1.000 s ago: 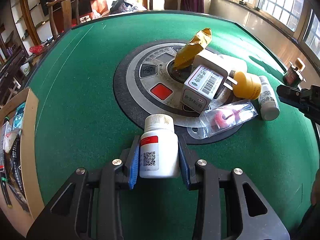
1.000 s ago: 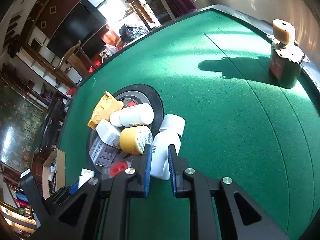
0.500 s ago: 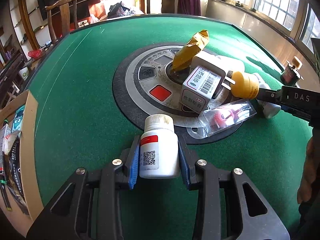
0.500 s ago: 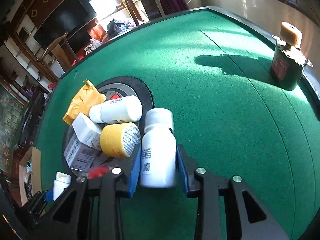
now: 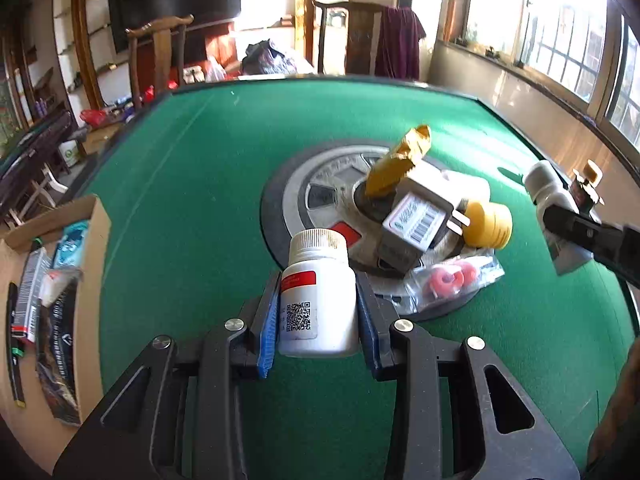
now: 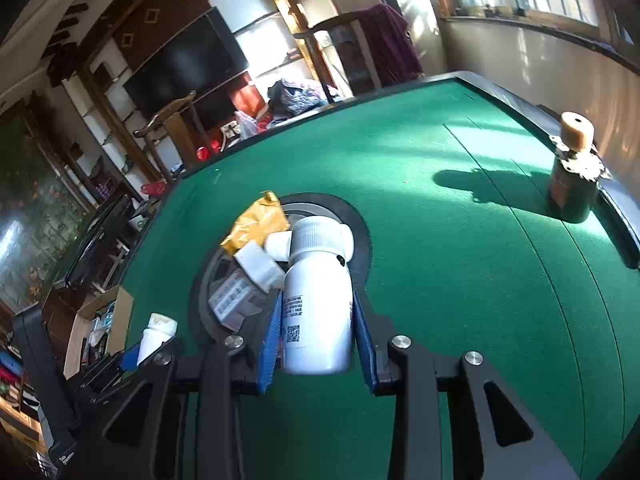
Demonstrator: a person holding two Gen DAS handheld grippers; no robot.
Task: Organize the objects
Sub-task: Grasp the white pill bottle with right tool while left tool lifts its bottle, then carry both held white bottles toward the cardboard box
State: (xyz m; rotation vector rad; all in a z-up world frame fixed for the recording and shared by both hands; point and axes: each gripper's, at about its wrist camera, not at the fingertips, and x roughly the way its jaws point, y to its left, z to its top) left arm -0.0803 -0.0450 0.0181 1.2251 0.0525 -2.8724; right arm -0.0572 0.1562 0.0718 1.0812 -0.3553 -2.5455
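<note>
My left gripper (image 5: pixel 319 292) is shut on a white pill bottle with a red label and a QR code (image 5: pixel 316 312), held upright above the green felt table (image 5: pixel 180 208). My right gripper (image 6: pixel 317 300) is shut on a plain white bottle (image 6: pixel 318 280) with its cap pointing away, lifted off the felt. In the left wrist view that right-hand bottle (image 5: pixel 546 188) shows at the far right. A pile stays on the round centre panel (image 5: pixel 320 196): a gold pouch (image 5: pixel 400 160), a barcoded box (image 5: pixel 416 224), a yellow-capped bottle (image 5: pixel 488 224) and a clear bag with pink parts (image 5: pixel 452 280).
An open cardboard box (image 5: pixel 92 264) with packets stands at the table's left edge. A dark bottle with a cork top (image 6: pixel 572 184) stands near the right rim. Wooden chairs and shelves lie beyond the far edge.
The right gripper's jaws spread around the lying white bottle, gripped it and lifted it off the felt. The left gripper rose with its red-label bottle.
</note>
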